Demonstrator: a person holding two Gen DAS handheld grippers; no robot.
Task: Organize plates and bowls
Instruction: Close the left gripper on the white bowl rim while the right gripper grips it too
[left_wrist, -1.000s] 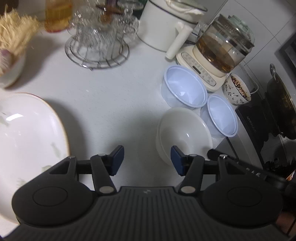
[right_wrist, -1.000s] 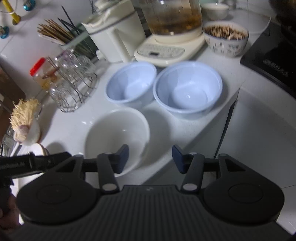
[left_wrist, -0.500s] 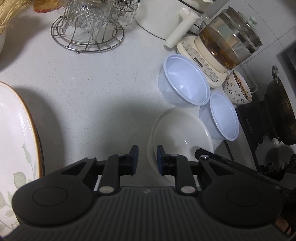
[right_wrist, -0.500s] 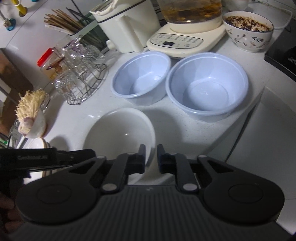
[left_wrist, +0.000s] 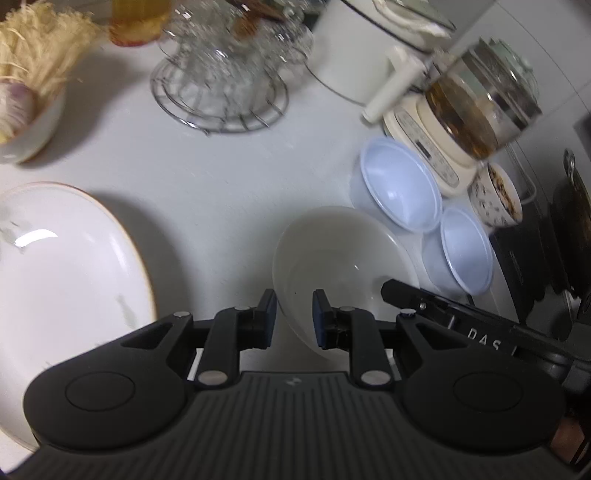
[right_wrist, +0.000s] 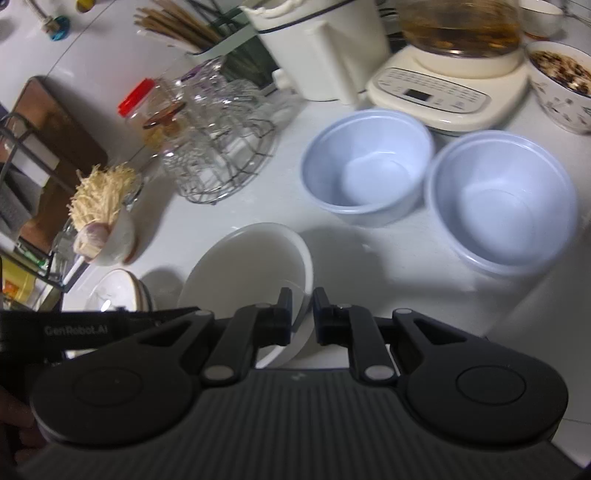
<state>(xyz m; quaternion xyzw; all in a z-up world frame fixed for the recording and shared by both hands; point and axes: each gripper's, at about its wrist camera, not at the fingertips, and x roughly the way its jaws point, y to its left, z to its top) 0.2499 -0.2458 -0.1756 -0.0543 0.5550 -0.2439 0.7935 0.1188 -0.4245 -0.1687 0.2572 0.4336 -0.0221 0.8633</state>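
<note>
A white bowl (left_wrist: 343, 254) is held tilted above the white counter. My left gripper (left_wrist: 294, 317) is shut on its near rim. My right gripper (right_wrist: 303, 317) is shut on the opposite rim of the same white bowl (right_wrist: 243, 266). Two pale blue bowls (right_wrist: 365, 173) (right_wrist: 502, 203) stand side by side on the counter beyond it; they also show in the left wrist view (left_wrist: 399, 184) (left_wrist: 465, 251). A large white plate with a brown rim (left_wrist: 59, 266) lies to the left; in the right wrist view the plate (right_wrist: 114, 291) is partly hidden by the left gripper.
A wire rack of glasses (left_wrist: 221, 77) stands at the back. A white pot (left_wrist: 358, 51), a glass kettle on a cream base (left_wrist: 472, 110) and a patterned bowl of food (left_wrist: 498, 199) stand to the right. A bowl of enoki mushrooms (left_wrist: 26, 92) is far left. A black stove (left_wrist: 532, 266) is at right.
Both grippers closed on the white bowl's rim, from open a second ago. The bowl has lifted and tilted off the counter, moving slightly left.
</note>
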